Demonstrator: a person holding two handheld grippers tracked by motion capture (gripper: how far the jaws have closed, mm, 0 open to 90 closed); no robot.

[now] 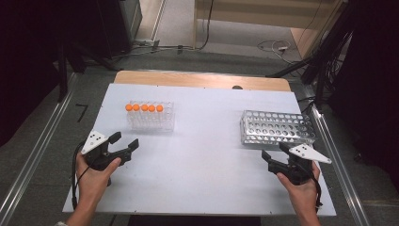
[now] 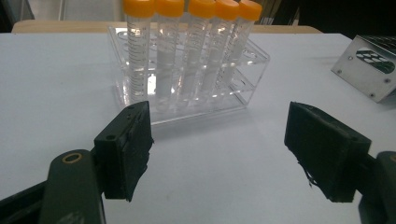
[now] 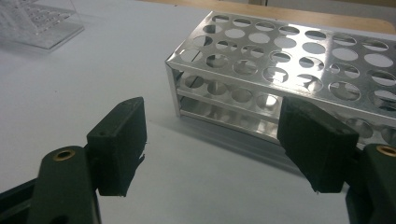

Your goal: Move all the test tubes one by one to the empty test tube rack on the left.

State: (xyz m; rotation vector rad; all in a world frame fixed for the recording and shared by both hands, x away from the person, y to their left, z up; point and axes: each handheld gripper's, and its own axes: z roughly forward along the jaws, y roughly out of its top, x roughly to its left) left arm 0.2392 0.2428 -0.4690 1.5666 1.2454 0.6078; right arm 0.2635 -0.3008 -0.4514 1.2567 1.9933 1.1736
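A clear plastic rack (image 1: 150,118) (image 2: 187,88) on the left of the white board holds several tubes with orange caps (image 1: 144,108) (image 2: 187,42). My left gripper (image 1: 124,141) (image 2: 219,149) sits just in front of that rack, jaws open and empty. On the right stands an empty perforated metal rack (image 1: 276,127) (image 3: 289,70). My right gripper (image 1: 275,152) (image 3: 212,149) rests close to the metal rack's near side, open with nothing between its jaws.
The white board (image 1: 202,155) lies on a wooden table (image 1: 202,80), with metal rails along both sides. Cables lie on the floor beyond the far edge. A corner of the metal rack (image 2: 369,65) appears at the right of the left gripper view.
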